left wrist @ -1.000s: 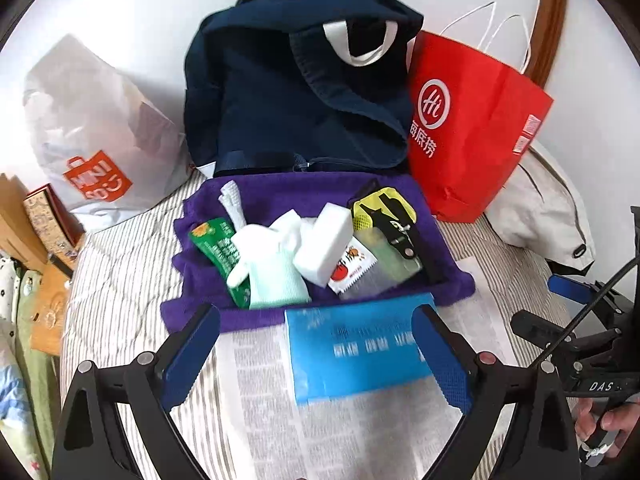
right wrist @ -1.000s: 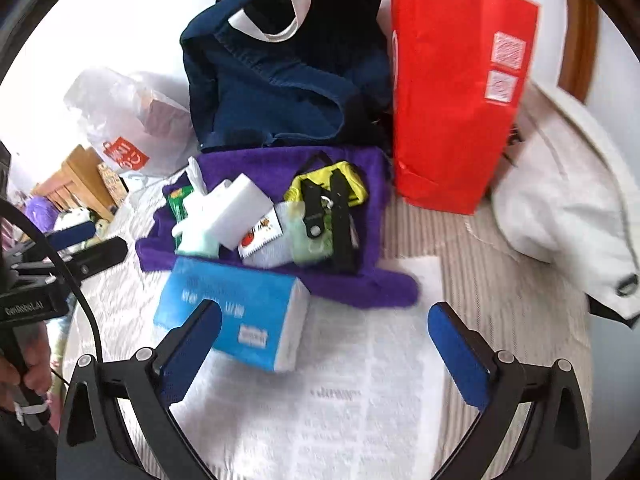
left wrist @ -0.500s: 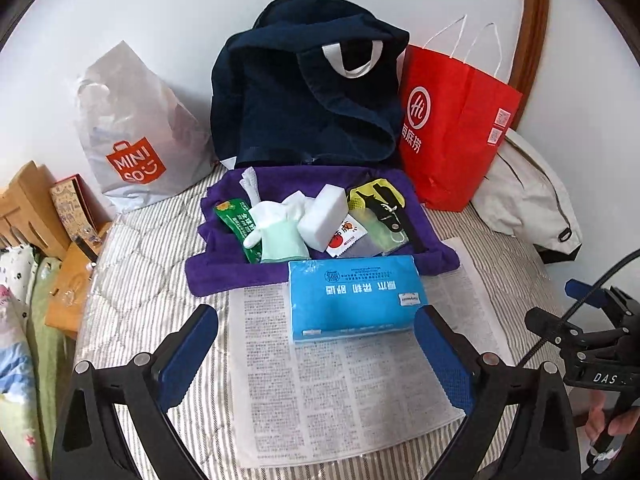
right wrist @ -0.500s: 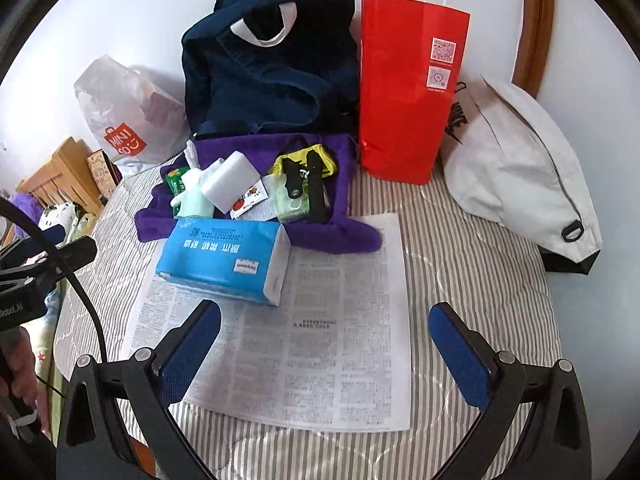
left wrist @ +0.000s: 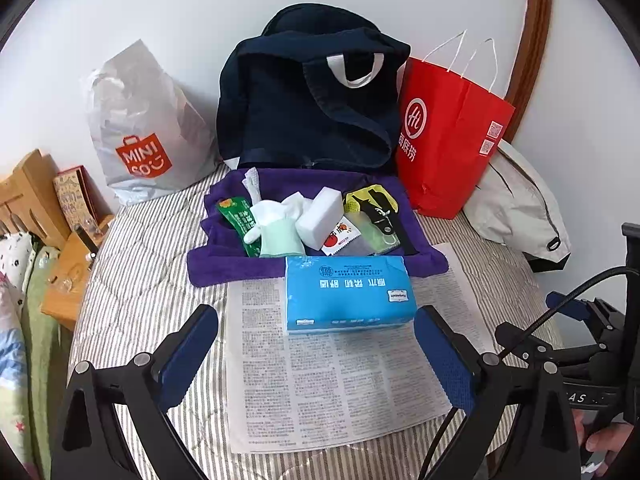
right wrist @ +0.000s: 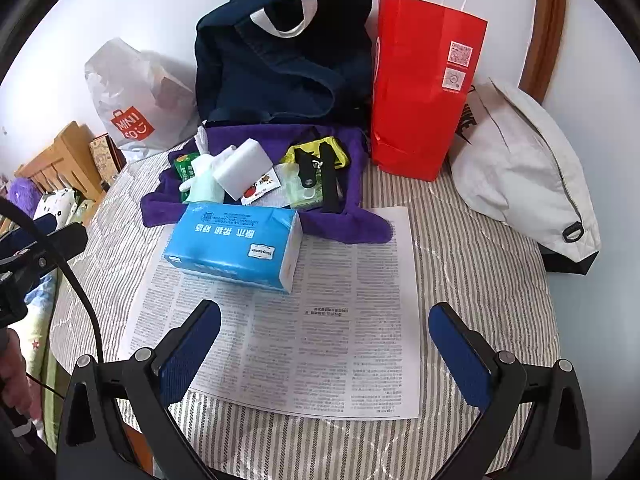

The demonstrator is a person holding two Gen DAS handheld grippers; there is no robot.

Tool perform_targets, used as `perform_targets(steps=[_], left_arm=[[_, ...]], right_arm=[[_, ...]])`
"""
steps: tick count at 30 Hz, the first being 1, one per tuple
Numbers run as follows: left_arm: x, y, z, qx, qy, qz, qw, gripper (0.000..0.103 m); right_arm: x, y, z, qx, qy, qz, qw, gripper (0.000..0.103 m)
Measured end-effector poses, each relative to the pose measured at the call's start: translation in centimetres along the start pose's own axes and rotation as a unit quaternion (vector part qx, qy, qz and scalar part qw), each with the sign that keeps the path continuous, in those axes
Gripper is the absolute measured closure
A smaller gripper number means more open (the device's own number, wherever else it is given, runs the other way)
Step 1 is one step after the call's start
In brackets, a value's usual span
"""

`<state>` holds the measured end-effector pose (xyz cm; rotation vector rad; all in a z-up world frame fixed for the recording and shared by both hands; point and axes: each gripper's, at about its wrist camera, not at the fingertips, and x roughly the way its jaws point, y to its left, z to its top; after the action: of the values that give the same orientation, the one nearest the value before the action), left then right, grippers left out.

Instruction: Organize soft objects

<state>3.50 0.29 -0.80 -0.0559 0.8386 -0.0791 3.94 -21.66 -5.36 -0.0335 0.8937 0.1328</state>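
**Left wrist view: both grippers empty over a laid-out bed**

Left wrist view shows the left gripper (left wrist: 316, 344) with its blue-padded jaws spread wide and nothing between them, hanging above a printed sheet of newspaper (left wrist: 340, 384) spread on the striped quilt (left wrist: 132, 280). The right gripper (right wrist: 324, 344) is likewise spread and empty over the same sheet.

A blue plastic-wrapped pack of tissues (left wrist: 348, 292) lies on the far part of the paper, touching the purple towel (left wrist: 236, 268) behind it. On the towel sit a pale green and white glove (left wrist: 276, 228), a white sponge block (left wrist: 322, 216), a green sachet (left wrist: 236, 220) and a yellow pouch with black straps (left wrist: 372, 204). Against the wall stand a navy cloth bag (left wrist: 308, 112) with its mouth open, a red paper bag (left wrist: 448, 148), a grey plastic shopping bag (left wrist: 140, 128) and a white fabric bag (left wrist: 516, 204).

None of the soft items is visibly inside a bag, so the sorting looks unfinished, though the bags' interiors are hidden. Whether the towel pile is being gathered or emptied, the scene cannot settle.
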Motion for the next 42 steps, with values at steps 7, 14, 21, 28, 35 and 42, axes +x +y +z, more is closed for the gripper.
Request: perform_targets(steps=[7, 14, 21, 28, 35, 42], left_arm=[[-0.2, 0.3, -0.3, -0.007, 0.001, 0.002, 1.0000, 0.004], [-0.7, 0.3, -0.6, -0.008, -0.004, 0.003, 1.0000, 0.004], [-0.6, 0.5, -1.3, -0.013, 0.002, 0.003, 0.9999, 0.004], [-0.1, 0.5, -1.6, -0.014, 0.011, 0.003, 0.9998, 0.004], [-0.1, 0.4, -1.6, -0.013, 0.012, 0.004, 0.9998, 0.004], [-0.1, 0.3, -1.6, -0.014, 0.013, 0.003, 0.9998, 0.004]], right_arm=[[-0.3, -0.3, -0.1, 0.003, 0.001, 0.001, 1.000, 0.001], [-0.8, -0.4, -0.2, 0.004, -0.002, 0.001, 1.000, 0.001], [-1.3, -0.5, -0.3, 0.006, -0.006, -0.003, 1.000, 0.001], [-1.6, -0.5, -0.4, 0.005, -0.009, -0.005, 1.000, 0.001], [-1.6, -0.8, -0.4, 0.010, -0.009, -0.007, 1.000, 0.001], [-1.7, -0.8, -0.4, 0.011, -0.010, -0.007, 1.000, 0.001]])
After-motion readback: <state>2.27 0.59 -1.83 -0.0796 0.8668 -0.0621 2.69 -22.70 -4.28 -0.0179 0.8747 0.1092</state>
